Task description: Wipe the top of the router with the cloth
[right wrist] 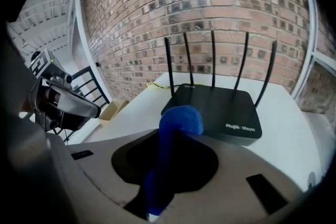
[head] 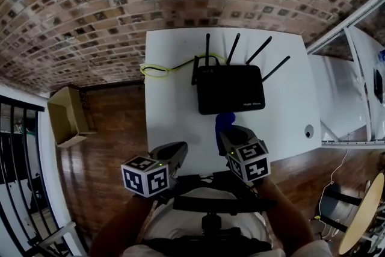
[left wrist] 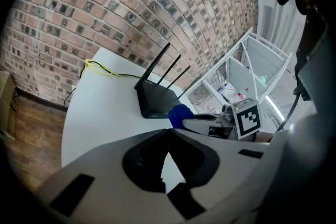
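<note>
While the right tool [right wrist: 177, 135] stands only a little open, its jaws are clamped on a rolled blue cloth [right wrist: 181, 119]. The cloth's rounded end sticks out past the jaw tips. In the head view that end hangs just in front of the near edge of the black router [head: 230, 88]; whether the two touch cannot be told. The router lies flat on the white tabletop [head: 171, 111], toward the brick wall [head: 90, 9], with its antennas [right wrist: 212, 57] standing up along the far edge. A yellow cable [head: 155, 71] loops from the router's back toward the tabletop's left edge. The left tool [left wrist: 169, 132] has its jaw tips together with nothing between them. It is held over the near edge of the tabletop, left of the right tool and well short of the router.
</note>
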`<state>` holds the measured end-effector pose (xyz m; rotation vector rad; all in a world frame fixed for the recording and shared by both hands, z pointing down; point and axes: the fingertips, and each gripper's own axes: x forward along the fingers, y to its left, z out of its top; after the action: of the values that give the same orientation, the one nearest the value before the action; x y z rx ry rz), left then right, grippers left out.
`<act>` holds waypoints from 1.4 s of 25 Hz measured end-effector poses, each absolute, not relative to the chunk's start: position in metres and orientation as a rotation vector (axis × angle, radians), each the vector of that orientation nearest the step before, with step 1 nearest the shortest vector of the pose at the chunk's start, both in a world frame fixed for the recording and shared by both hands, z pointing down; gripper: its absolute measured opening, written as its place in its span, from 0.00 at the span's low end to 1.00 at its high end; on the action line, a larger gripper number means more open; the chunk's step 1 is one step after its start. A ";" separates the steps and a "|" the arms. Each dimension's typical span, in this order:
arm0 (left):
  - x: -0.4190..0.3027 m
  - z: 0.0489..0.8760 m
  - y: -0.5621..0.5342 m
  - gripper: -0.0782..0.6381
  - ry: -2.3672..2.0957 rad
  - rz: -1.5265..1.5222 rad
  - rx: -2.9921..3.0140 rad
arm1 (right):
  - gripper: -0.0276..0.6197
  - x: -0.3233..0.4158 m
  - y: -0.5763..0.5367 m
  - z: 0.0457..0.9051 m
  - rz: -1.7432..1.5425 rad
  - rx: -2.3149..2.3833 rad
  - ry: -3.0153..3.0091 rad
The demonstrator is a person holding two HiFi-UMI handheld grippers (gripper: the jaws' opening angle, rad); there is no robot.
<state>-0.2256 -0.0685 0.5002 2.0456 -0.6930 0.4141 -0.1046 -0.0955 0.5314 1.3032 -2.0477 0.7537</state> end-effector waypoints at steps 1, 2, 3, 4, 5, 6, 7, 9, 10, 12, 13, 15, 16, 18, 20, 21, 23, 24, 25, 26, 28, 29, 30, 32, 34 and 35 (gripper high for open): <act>-0.220 0.501 -0.065 0.15 -0.679 0.423 2.051 | 0.18 -0.094 -0.089 0.535 0.763 1.319 -2.027; -0.214 0.502 -0.062 0.15 -0.666 0.432 2.056 | 0.18 -0.084 -0.084 0.538 0.770 1.334 -2.008; -0.208 0.501 -0.058 0.15 -0.656 0.440 2.063 | 0.18 -0.074 -0.079 0.541 0.773 1.347 -1.992; -0.203 0.500 -0.056 0.15 -0.652 0.446 2.071 | 0.18 -0.065 -0.076 0.543 0.771 1.357 -1.979; -0.198 0.497 -0.053 0.15 -0.654 0.447 2.078 | 0.18 -0.057 -0.073 0.546 0.765 1.362 -1.968; -0.193 0.494 -0.052 0.15 -0.662 0.445 2.085 | 0.18 -0.049 -0.073 0.548 0.753 1.362 -1.961; -0.189 0.490 -0.050 0.15 -0.675 0.439 2.091 | 0.18 -0.043 -0.074 0.551 0.738 1.357 -1.955; -0.182 0.484 -0.046 0.15 -0.707 0.425 2.096 | 0.18 -0.033 -0.077 0.556 0.701 1.339 -1.949; -0.179 0.483 -0.043 0.15 -0.724 0.422 2.094 | 0.18 -0.029 -0.078 0.558 0.687 1.324 -1.948; -0.174 0.482 -0.034 0.15 -0.763 0.419 2.075 | 0.18 -0.024 -0.078 0.563 0.675 1.287 -1.954; -0.170 0.482 -0.030 0.15 -0.785 0.413 2.063 | 0.18 -0.021 -0.077 0.565 0.676 1.265 -1.962; -0.160 0.480 -0.020 0.15 -0.820 0.404 2.042 | 0.18 -0.015 -0.074 0.567 0.682 1.226 -1.981; -0.155 0.480 -0.014 0.15 -0.830 0.407 2.034 | 0.18 -0.010 -0.071 0.567 0.686 1.213 -1.989; -0.142 0.480 -0.005 0.15 -0.841 0.417 2.022 | 0.18 0.005 -0.064 0.569 0.703 1.205 -1.996; -0.130 0.479 0.001 0.15 -0.854 0.419 2.023 | 0.18 0.023 -0.056 0.568 0.731 1.213 -2.001; -0.124 0.477 0.002 0.15 -0.861 0.417 2.025 | 0.18 0.031 -0.052 0.566 0.744 1.219 -2.006; -0.111 0.473 0.006 0.15 -0.869 0.406 2.030 | 0.18 0.048 -0.045 0.558 0.765 1.239 -2.023; -0.104 0.471 0.007 0.15 -0.870 0.400 2.033 | 0.18 0.056 -0.041 0.556 0.772 1.251 -2.032; -0.097 0.469 0.009 0.15 -0.869 0.395 2.039 | 0.18 0.066 -0.038 0.554 0.776 1.264 -2.039; -0.089 0.467 0.011 0.15 -0.867 0.390 2.046 | 0.18 0.076 -0.034 0.555 0.781 1.275 -2.042; -0.070 0.464 0.015 0.15 -0.858 0.383 2.058 | 0.18 0.100 -0.028 0.558 0.793 1.298 -2.031; -0.059 0.463 0.019 0.15 -0.852 0.382 2.065 | 0.18 0.113 -0.025 0.561 0.798 1.308 -2.021; -0.048 0.463 0.022 0.15 -0.846 0.383 2.072 | 0.18 0.127 -0.022 0.563 0.803 1.317 -2.011; -0.028 0.463 0.032 0.15 -0.843 0.389 2.083 | 0.18 0.155 -0.017 0.570 0.805 1.335 -1.987; -0.010 0.464 0.043 0.15 -0.849 0.393 2.089 | 0.18 0.183 -0.013 0.574 0.799 1.374 -1.966; -0.002 0.465 0.048 0.15 -0.856 0.398 2.091 | 0.18 0.196 -0.013 0.574 0.795 1.402 -1.958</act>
<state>-0.0020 0.0479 0.4648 2.0910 -0.8556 0.3983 0.1960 -0.0130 0.5735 1.4019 -1.9582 0.7954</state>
